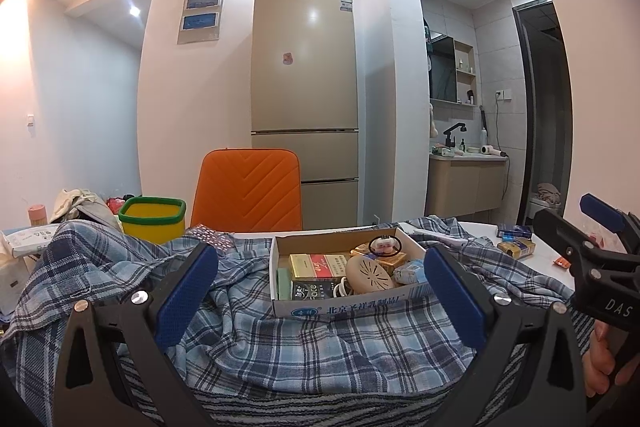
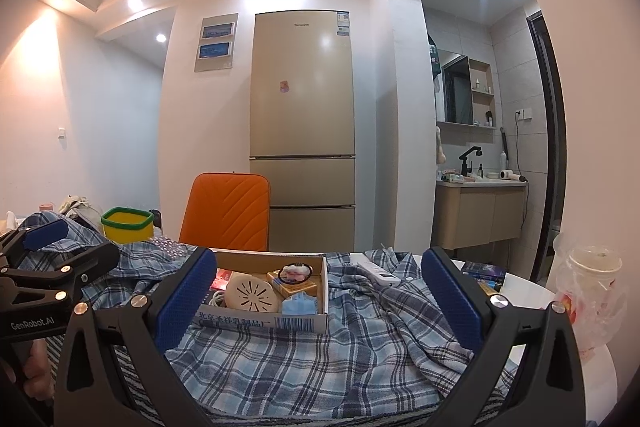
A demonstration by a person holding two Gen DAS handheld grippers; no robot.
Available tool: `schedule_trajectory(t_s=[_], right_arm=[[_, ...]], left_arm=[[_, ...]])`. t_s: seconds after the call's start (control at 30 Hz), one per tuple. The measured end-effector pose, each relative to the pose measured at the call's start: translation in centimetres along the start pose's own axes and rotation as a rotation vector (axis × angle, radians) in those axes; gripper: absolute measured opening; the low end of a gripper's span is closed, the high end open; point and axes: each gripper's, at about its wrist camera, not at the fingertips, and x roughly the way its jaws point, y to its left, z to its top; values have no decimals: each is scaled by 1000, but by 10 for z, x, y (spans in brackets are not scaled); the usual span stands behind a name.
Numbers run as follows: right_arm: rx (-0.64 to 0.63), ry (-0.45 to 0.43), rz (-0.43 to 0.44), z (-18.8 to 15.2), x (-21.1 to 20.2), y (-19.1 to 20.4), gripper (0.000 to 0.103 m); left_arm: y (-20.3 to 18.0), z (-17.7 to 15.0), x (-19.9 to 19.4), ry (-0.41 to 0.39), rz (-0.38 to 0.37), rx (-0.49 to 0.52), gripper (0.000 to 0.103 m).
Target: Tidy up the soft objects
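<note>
A blue plaid cloth (image 1: 280, 343) lies rumpled over the table and also shows in the right wrist view (image 2: 304, 359). A striped grey fabric (image 1: 320, 407) lies under its near edge. My left gripper (image 1: 320, 291) is open and empty, its fingers spread above the cloth. My right gripper (image 2: 318, 297) is open and empty, also just above the cloth. Each gripper shows in the other's view, the right one (image 1: 600, 239) at the right edge, the left one (image 2: 52, 259) at the left edge.
An open cardboard box (image 1: 344, 303) of small items sits on the cloth (image 2: 276, 319). A yellow bin with a green rim (image 1: 154, 219), an orange chair (image 1: 248, 187), a white remote (image 2: 378, 273), small boxes (image 1: 516, 243) and a plastic cup (image 2: 592, 279) are around.
</note>
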Motion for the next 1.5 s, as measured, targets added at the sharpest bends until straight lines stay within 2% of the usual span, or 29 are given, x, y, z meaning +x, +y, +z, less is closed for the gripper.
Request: schedule_trajectory(t_s=[1.5], right_arm=[[2,-2,15,-3,1,1,103]], left_arm=[[1,1,-1,-5,10,-7,103]])
